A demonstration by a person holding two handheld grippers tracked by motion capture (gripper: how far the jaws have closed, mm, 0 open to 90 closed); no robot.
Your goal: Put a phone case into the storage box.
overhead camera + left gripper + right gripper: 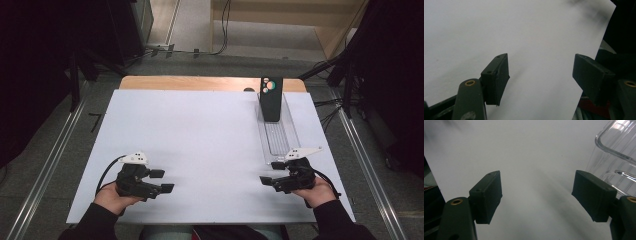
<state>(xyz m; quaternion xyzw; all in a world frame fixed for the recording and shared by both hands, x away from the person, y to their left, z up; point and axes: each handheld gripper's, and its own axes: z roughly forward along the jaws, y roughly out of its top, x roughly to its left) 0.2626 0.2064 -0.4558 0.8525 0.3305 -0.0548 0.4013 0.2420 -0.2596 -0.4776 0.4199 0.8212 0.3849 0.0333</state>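
My left gripper (pixel 161 181) rests near the front left of the white table (pixel 190 135), open, with nothing between its jaws; in its own view the gripper (pixel 540 75) frames bare white surface. My right gripper (pixel 267 182) sits near the front right, open and empty, jaws pointing toward the left one. In the right gripper view, the gripper (pixel 536 195) has a clear plastic tray (pixel 616 152) just beyond its right jaw. The long clear tray (pixel 277 135) runs toward the back right, and a dark phone case (pixel 271 98) with round camera cutouts stands upright at its far end.
The white sheet lies on a wooden tabletop (pixel 200 83) that shows along the back edge. Metal rails (pixel 47 165) run along both sides on the floor. Dark equipment and cables (pixel 330 105) stand behind and to the right.
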